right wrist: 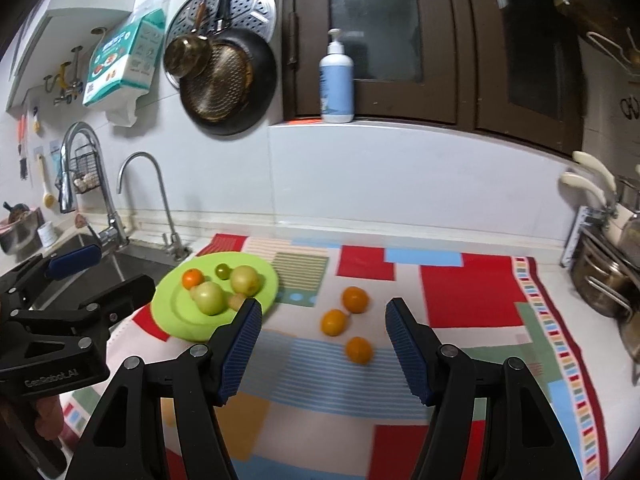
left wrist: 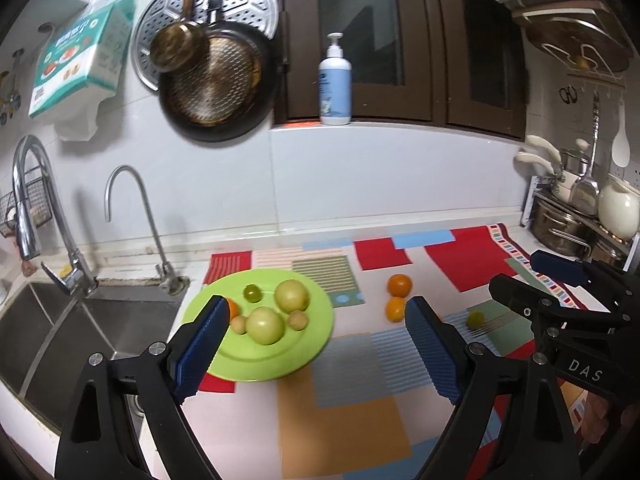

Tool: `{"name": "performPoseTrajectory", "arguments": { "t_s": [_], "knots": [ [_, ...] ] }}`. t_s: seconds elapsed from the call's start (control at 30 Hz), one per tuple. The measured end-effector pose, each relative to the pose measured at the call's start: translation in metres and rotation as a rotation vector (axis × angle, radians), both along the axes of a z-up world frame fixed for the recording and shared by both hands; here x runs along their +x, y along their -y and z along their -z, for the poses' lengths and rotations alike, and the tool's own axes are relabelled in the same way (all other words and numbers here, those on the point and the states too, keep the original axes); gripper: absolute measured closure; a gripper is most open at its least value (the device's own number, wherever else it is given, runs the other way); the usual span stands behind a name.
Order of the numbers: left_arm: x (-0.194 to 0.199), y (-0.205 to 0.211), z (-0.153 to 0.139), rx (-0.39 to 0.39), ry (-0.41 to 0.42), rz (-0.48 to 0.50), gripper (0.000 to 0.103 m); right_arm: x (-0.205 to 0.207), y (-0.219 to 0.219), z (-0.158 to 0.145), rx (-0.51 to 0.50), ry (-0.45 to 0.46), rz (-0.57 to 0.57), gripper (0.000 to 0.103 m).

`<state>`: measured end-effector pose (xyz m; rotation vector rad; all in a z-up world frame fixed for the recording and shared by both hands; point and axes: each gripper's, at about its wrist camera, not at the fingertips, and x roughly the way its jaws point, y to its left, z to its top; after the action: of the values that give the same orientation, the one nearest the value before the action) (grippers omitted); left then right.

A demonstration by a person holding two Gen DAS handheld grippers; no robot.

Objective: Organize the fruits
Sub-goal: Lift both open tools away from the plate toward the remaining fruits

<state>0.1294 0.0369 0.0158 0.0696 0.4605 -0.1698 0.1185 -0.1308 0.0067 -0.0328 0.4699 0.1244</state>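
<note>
- Nearest the lens, the left tongs (left wrist: 314, 354) stood spread wide with nothing between the blue pads, hovering above the patterned mat (left wrist: 344, 424) on the bench.
- Beside them, the right tongs (right wrist: 324, 346) were likewise released and empty, held over the mat's striped patches.
- Just beyond the right tongs, three oranges lay loose on the mat: the nearest orange (right wrist: 359, 350), a middle orange (right wrist: 335, 322) and a far orange (right wrist: 355, 299), the last two almost touching.
- A small green fruit (left wrist: 475, 319) sat alone on the mat to the right of the left tongs; the right wrist view did not show it.
- Further left, the green plate (left wrist: 260, 364) near the sink (left wrist: 60, 328) already carried two pale green apples (left wrist: 264, 325), one small orange (right wrist: 193, 278), a dark green fruit (left wrist: 252, 293) and two little tan fruits (left wrist: 298, 320).
- By my judgement four fruits were left to gather, so the task was roughly half done.
- Risks: round fruit could roll off when nudged by one pad before the other closed; the crowded plate might shed a piece if another were dropped onto it; the plate sat close to the sink's rim, so a push might slide it or send fruit into the basin.
- Both tongs worked close together, so a collision was possible.
</note>
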Motion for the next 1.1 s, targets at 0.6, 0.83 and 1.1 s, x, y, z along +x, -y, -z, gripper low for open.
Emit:
{"name": "performPoseTrajectory", "arguments": {
  "t_s": [0.6, 0.83, 1.1],
  "knots": [
    [0.016, 0.076, 0.012, 0.039, -0.021, 0.119, 0.013, 0.002, 0.069, 0.008, -0.024, -0.021, 0.049, 0.038],
    [0.036, 0.098, 0.028, 0.069, -0.068, 0.170, 0.013, 0.017, 0.083, 0.027, -0.026, -0.068, 0.047, 0.038],
    [0.064, 0.114, 0.055, 0.101, -0.123, 0.220, 0.014, 0.041, 0.092, 0.052, -0.032, -0.137, 0.031, 0.038]
  ]
}}
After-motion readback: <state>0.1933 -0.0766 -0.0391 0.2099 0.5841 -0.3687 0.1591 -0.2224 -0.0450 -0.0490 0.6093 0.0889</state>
